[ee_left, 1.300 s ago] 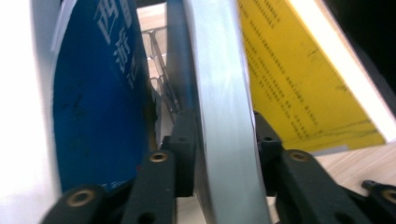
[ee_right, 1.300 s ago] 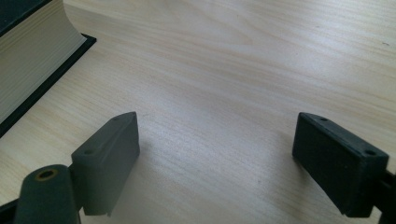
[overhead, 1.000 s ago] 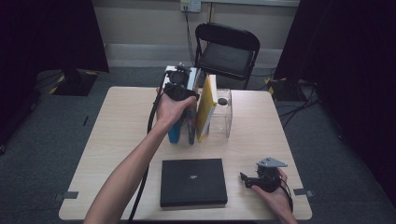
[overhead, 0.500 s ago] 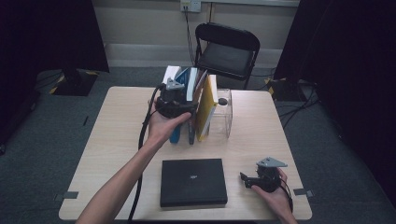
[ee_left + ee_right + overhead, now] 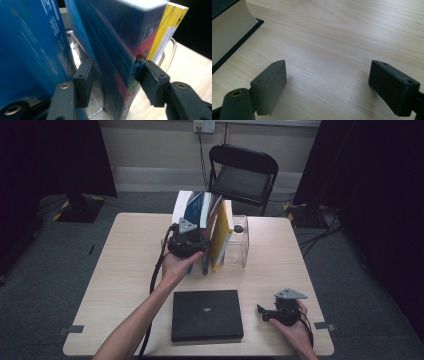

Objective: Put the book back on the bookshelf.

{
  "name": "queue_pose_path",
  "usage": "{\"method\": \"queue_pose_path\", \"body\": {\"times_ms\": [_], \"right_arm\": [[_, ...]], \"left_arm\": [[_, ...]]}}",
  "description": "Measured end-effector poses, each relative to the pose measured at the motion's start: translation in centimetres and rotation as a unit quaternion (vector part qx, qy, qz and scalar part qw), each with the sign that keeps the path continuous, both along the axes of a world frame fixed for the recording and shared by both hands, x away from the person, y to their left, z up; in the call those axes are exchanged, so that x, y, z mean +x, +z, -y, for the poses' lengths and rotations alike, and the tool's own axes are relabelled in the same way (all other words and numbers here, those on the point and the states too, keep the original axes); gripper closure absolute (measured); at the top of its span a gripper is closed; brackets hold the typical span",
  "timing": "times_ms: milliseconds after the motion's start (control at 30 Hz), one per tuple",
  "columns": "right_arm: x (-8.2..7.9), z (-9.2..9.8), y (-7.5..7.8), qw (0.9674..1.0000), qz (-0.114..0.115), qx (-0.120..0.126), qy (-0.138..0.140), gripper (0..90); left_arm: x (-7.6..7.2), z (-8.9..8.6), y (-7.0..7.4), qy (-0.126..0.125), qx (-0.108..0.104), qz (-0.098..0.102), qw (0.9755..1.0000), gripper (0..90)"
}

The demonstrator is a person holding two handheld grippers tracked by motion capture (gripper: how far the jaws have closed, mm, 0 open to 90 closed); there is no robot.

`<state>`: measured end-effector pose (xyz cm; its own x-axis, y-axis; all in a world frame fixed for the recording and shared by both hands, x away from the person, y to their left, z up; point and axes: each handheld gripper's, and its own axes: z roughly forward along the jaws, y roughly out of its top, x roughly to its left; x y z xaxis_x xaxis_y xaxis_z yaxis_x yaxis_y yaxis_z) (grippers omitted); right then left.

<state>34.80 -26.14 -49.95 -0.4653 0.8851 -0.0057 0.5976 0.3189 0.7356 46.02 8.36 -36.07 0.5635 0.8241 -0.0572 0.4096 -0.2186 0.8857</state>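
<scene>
Light wood-grain desk (image 5: 125, 270), square top w/ rounded corners, sits on grey carpet (image 5: 60, 250). Black curtains hang both sides of the room; pale wall at back w/ a socket and cable dropping down. Black folding chair (image 5: 243, 175) stands just behind the desk's far edge. Tape marks on the carpet near the front corners.

Mid-desk, toward the far side: a row of upright books in a clear acrylic stand (image 5: 241, 245). Left gripper (image 5: 115, 82) is at this row; jaws have just been closing and now straddle the blue book (image 5: 120, 50), one pad on each side of its lower spine. The right pad touches the cover, the left pad looks close to or on it – can't tell for sure if pressing. Another blue book (image 5: 27, 50) stands just left of it, yellow book (image 5: 166, 30) just right, leaning in the row.

Black book (image 5: 206, 315) lies flat near the front edge. Right gripper (image 5: 328, 85) rests low over bare wood at front right, jaws wide apart, nothing between; the black book's page edge is near it.
</scene>
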Motion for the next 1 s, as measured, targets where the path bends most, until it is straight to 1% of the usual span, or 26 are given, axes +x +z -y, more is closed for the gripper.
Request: {"method": "queue_pose_path", "body": {"times_ms": [67, 133, 167, 200, 233, 300, 333, 400, 467, 567, 600, 667, 700, 733, 767, 800, 833, 867, 900, 933, 967, 1000], "right_arm": [[0.0, 0.0, 0.0, 1.0, 0.0, 0.0, 0.0, 14.7], [0.0, 0.0, 0.0, 1.0, 0.0, 0.0, 0.0, 14.7], [0.0, 0.0, 0.0, 1.0, 0.0, 0.0, 0.0, 14.7], [0.0, 0.0, 0.0, 1.0, 0.0, 0.0, 0.0, 14.7], [0.0, 0.0, 0.0, 1.0, 0.0, 0.0, 0.0, 14.7], [0.0, 0.0, 0.0, 1.0, 0.0, 0.0, 0.0, 14.7], [0.0, 0.0, 0.0, 1.0, 0.0, 0.0, 0.0, 14.7], [0.0, 0.0, 0.0, 1.0, 0.0, 0.0, 0.0, 14.7], [0.0, 0.0, 0.0, 1.0, 0.0, 0.0, 0.0, 14.7], [0.0, 0.0, 0.0, 1.0, 0.0, 0.0, 0.0, 14.7], [0.0, 0.0, 0.0, 1.0, 0.0, 0.0, 0.0, 14.7], [0.0, 0.0, 0.0, 1.0, 0.0, 0.0, 0.0, 14.7], [0.0, 0.0, 0.0, 1.0, 0.0, 0.0, 0.0, 14.7], [0.0, 0.0, 0.0, 1.0, 0.0, 0.0, 0.0, 14.7], [0.0, 0.0, 0.0, 1.0, 0.0, 0.0, 0.0, 14.7], [0.0, 0.0, 0.0, 1.0, 0.0, 0.0, 0.0, 15.0], [0.0, 0.0, 0.0, 1.0, 0.0, 0.001, 0.002, 16.3], [0.0, 0.0, 0.0, 1.0, 0.001, 0.002, 0.004, 17.8], [0.0, 0.0, 0.0, 1.0, 0.002, 0.003, 0.004, 19.1], [0.0, 0.0, 0.1, 1.0, 0.001, 0.003, 0.003, 20.4], [0.1, 0.0, 0.1, 1.0, 0.0, 0.003, 0.003, 22.4], [0.1, -0.1, 0.3, 1.0, -0.004, 0.005, 0.005, 25.8]], "left_arm": [[-0.1, 0.0, -0.3, 0.002, -0.006, 0.004, 1.0, 50.7], [-0.2, 0.0, -0.5, 0.014, -0.021, 0.002, 0.9997, 50.5], [-0.2, 0.0, -0.6, 0.015, -0.028, 0.001, 0.9995, 51.5], [-0.3, 0.0, -0.7, 0.017, -0.029, 0.001, 0.9994, 51.8], [-0.3, 0.1, -0.8, 0.021, -0.035, 0.0, 0.9992, 51.1], [-0.3, 0.0, -1.1, 0.022, -0.041, -0.012, 0.9989, 49.1], [-0.3, -0.1, -1.3, 0.018, -0.037, -0.012, 0.9991, 47.8], [-0.5, -0.3, -1.7, 0.02, -0.042, -0.015, 0.9988, 46.4], [-0.8, -0.5, -2.1, 0.015, -0.044, -0.021, 0.9987, 44.7], [-1.3, -1.0, -2.5, 0.008, -0.045, -0.022, 0.9987, 42.0], [-1.5, -1.3, -2.7, 0.005, -0.048, -0.026, 0.9985, 41.1], [-1.7, -1.9, -3.0, -0.008, -0.061, -0.04, 0.9973, 39.5], [-2.0, -2.2, -3.1, -0.011, -0.059, -0.044, 0.9972, 39.1], [-2.4, -2.4, -3.3, -0.007, -0.053, -0.042, 0.9977, 38.5], [-2.8, -2.7, -3.5, -0.006, -0.048, -0.039, 0.9981, 36.0], [-3.2, -3.0, -3.7, -0.007, -0.04, -0.042, 0.9983, 36.5], [-3.5, -3.2, -4.0, -0.01, -0.03, -0.051, 0.9982, 37.1], [-4.0, -3.5, -4.3, -0.013, -0.025, -0.049, 0.9984, 37.1], [-4.3, -3.9, -4.5, -0.009, -0.021, -0.043, 0.9988, 37.1], [-4.7, -4.3, -4.7, -0.008, -0.022, -0.043, 0.9988, 37.1], [-5.0, -4.8, -5.1, -0.01, -0.023, -0.05, 0.9984, 37.1], [-5.3, -5.2, -5.4, -0.008, -0.029, -0.06, 0.9977, 37.3]]}}
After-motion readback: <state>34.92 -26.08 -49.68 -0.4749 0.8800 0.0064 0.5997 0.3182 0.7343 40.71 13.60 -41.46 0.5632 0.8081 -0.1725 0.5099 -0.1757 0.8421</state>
